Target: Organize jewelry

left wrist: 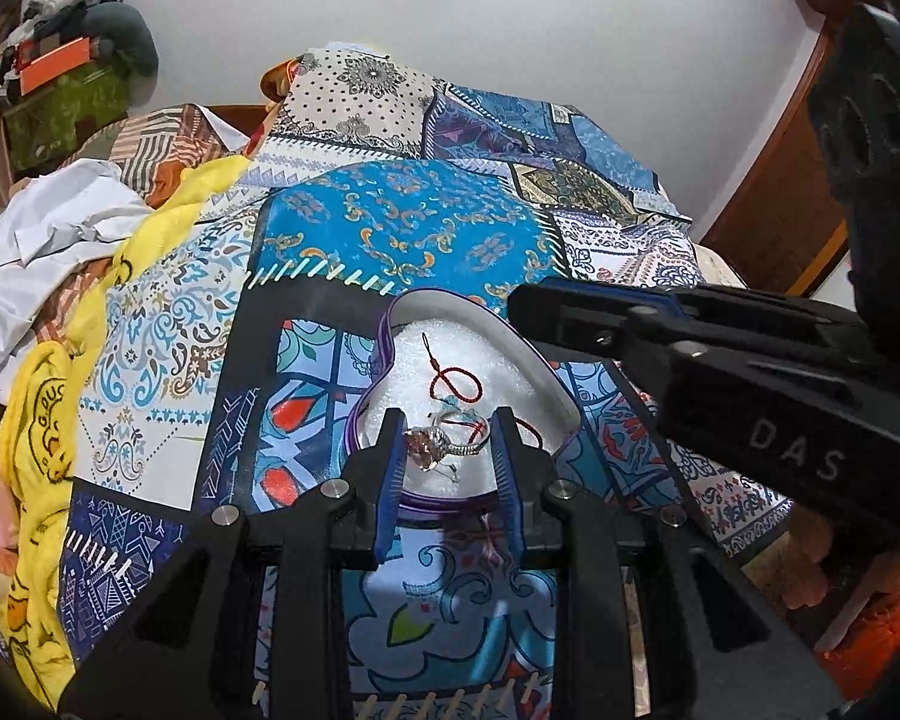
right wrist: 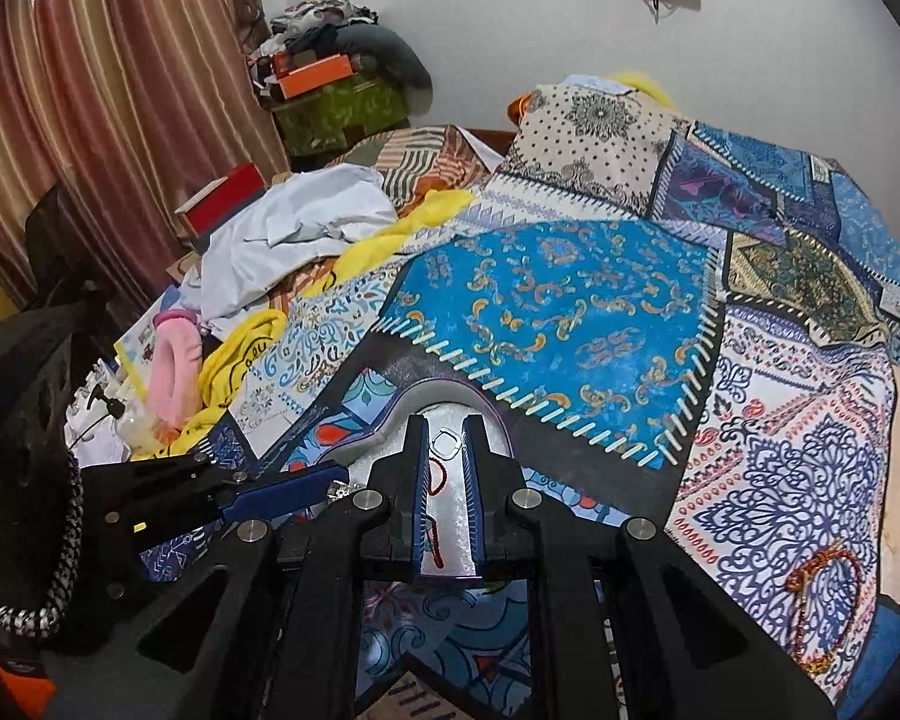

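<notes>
A heart-shaped box (left wrist: 546,381) with a purple rim and white foam lining lies on the patchwork bedspread. Inside lie a red cord bracelet (left wrist: 459,387) and a silver ring with a peach stone (left wrist: 444,441). My left gripper (left wrist: 450,450) is open over the box, its fingers on either side of the ring, which lies on the foam. My right gripper (right wrist: 446,450) hovers over the same box (right wrist: 417,399), open with a narrow gap and holding nothing; the red cord (right wrist: 435,480) shows between its fingers. An orange beaded bracelet (right wrist: 825,606) lies on the bedspread at the right.
The patterned bedspread (left wrist: 402,228) covers the bed. White and yellow cloths (left wrist: 60,252) are piled at the left. A pink item (right wrist: 177,360) and a pump bottle (right wrist: 117,414) lie at the bed's left edge. Boxes and clothes (right wrist: 330,84) are stacked by the curtain.
</notes>
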